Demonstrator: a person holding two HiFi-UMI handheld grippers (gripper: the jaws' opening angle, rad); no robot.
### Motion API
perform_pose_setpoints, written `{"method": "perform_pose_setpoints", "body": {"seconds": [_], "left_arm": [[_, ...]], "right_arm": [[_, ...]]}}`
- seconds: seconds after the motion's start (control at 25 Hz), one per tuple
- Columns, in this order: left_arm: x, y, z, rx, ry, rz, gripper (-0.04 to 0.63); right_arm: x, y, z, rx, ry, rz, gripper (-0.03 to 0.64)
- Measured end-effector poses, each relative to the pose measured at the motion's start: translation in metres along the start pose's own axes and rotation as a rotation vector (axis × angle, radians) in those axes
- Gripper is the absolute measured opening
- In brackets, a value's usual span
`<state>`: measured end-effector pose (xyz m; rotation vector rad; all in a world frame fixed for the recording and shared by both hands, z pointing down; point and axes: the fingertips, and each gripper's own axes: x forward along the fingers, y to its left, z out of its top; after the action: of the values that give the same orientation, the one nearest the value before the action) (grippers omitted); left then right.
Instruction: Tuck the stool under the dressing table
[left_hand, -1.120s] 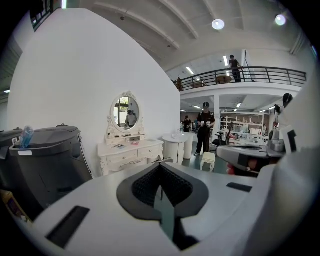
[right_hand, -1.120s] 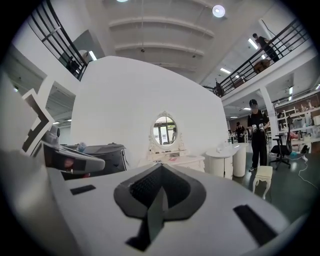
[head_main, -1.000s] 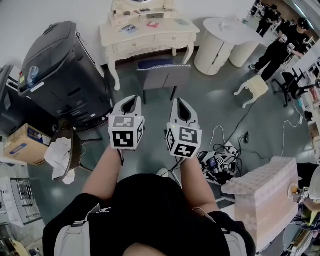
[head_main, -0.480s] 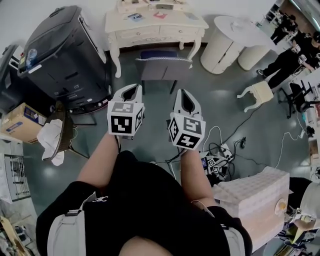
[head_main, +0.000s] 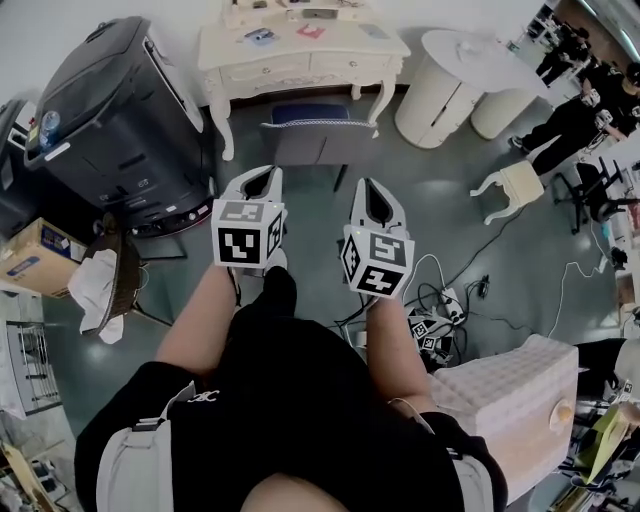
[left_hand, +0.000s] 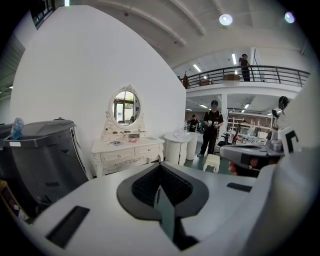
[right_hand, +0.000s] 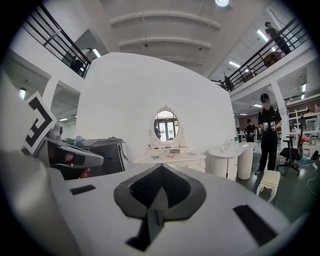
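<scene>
The cream dressing table stands against the far wall, its oval mirror showing in the left gripper view. A grey stool with a blue top stands on the floor just in front of the table, between its front legs. My left gripper and right gripper are held side by side, short of the stool's near edge and not touching it. Both are shut and hold nothing. In both gripper views the stool is hidden behind the shut jaws, and only the table shows beyond them.
A large dark machine stands left of the table and a round white cabinet right of it. A small white stool sits further right near standing people. Cables and power strips lie on the floor by my right side.
I have moved closer to the dressing table and the grey stool, and both grippers have come forward with me. Their jaws stay shut.
</scene>
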<state>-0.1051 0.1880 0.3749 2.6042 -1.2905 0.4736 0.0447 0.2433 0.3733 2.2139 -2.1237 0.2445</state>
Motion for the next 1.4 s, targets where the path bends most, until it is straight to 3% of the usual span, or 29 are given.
{"method": "perform_pose_setpoints", "body": {"seconds": [0.24, 0.56, 0.96, 1.4], "left_arm": [[0.047, 0.010, 0.009, 0.042, 0.003, -0.003, 0.000], [0.125, 0.052, 0.035, 0.015, 0.016, -0.030, 0.000], [0.208, 0.106, 0.048, 0.000, 0.091, -0.095, 0.000], [0.252, 0.156, 0.038, -0.021, 0.167, -0.150, 0.000]], "right_arm": [[0.040, -0.015, -0.001, -0.041, 0.018, -0.010, 0.009], [0.132, -0.028, 0.005, -0.074, 0.091, -0.026, 0.008], [0.229, -0.032, 0.010, -0.103, 0.166, -0.046, 0.009], [0.293, -0.036, -0.010, -0.108, 0.267, -0.096, 0.008]]}}
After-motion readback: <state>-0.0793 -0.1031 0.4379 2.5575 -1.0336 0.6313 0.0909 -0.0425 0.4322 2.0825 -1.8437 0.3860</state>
